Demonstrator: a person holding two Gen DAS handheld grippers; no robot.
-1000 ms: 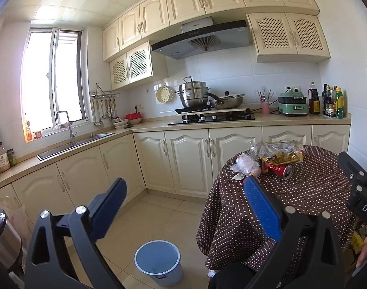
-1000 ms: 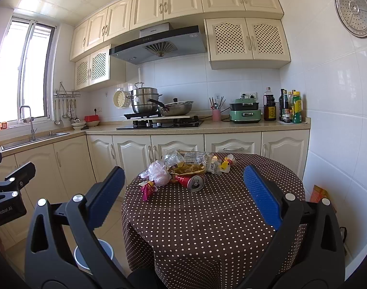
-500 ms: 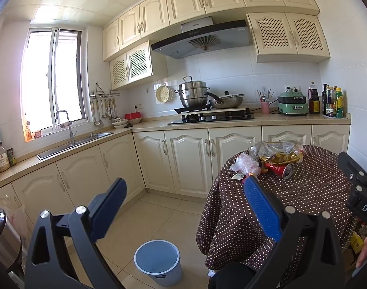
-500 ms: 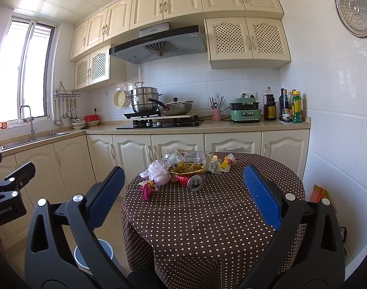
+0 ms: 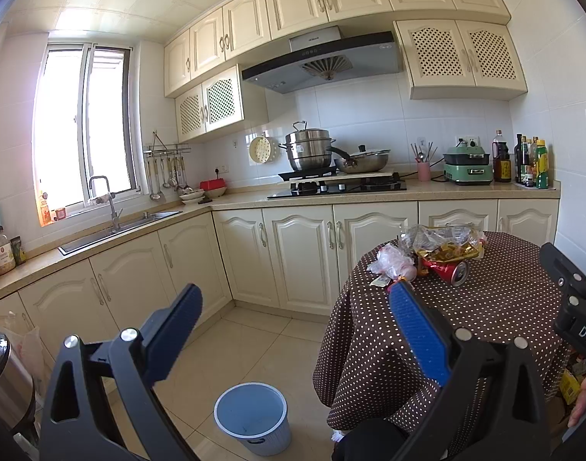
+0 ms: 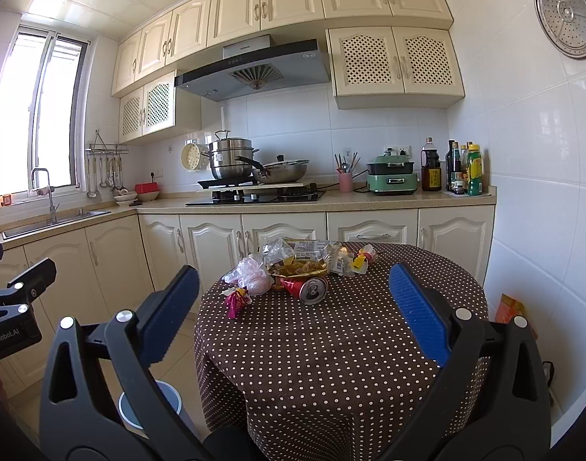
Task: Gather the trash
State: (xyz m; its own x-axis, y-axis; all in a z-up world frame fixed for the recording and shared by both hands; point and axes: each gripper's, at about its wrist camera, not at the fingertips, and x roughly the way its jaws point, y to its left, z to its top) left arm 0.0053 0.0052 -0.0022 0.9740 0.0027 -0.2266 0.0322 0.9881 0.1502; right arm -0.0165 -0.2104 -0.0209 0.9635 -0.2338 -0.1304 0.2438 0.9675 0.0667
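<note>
both claws gape wide and empty: our left gripper (image 5: 294, 330) above the blue bin (image 5: 252, 417), our right gripper (image 6: 293, 307) facing trash (image 6: 296, 267) on the dotted table (image 6: 342, 342).

In the right view the bin (image 6: 166, 392) is mostly hidden behind the right gripper's left finger (image 6: 170, 313), only a sliver of rim showing. The labels on the bottles (image 6: 462, 169) are too small to read. In the left view the cooker (image 5: 2, 376) is cut off by the edge, and the wrappers (image 5: 442, 240) blur together.
</note>
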